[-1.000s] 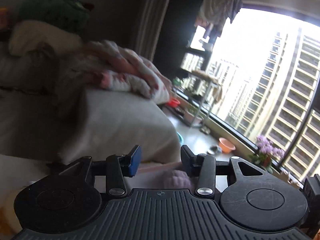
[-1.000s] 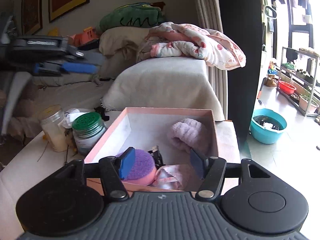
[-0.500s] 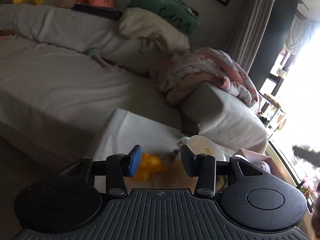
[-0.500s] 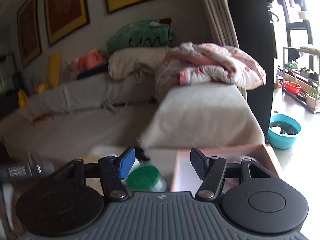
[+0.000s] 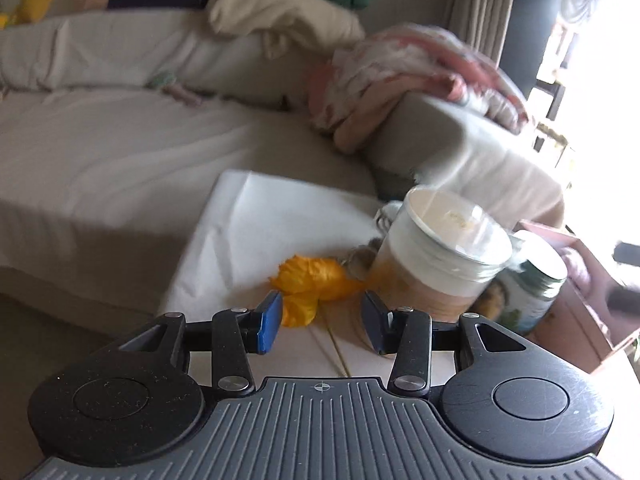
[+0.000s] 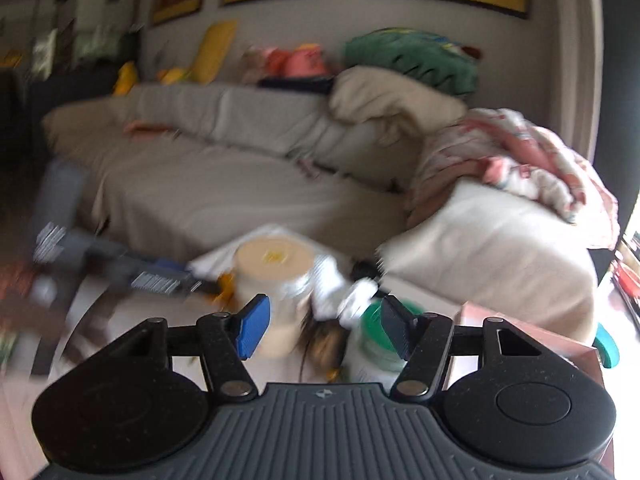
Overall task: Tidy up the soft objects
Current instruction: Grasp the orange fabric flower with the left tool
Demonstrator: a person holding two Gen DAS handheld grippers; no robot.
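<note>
Lying crumpled before the empty, parted left claw [image 5: 322, 322], the orange cloth [image 5: 316, 280] looks glossy.

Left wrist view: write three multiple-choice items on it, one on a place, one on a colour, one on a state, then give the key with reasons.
1. Where does the orange cloth lie?
A. inside the pink box
B. on the table, left of the big jar
C. on the sofa

2. What colour is the small jar's lid?
A. green
B. red
C. black

3. How does the left tool stand?
A. shut on the cloth
B. shut on the big jar
C. open, holding nothing

Key:
1 B: the cloth lies on the table beside the big jar, while the pink box stands far right.
2 A: the small jar has a green rim under its top.
3 C: the left tool shows a clear gap between its fingers, with the cloth just ahead of them and not pressed.
</note>
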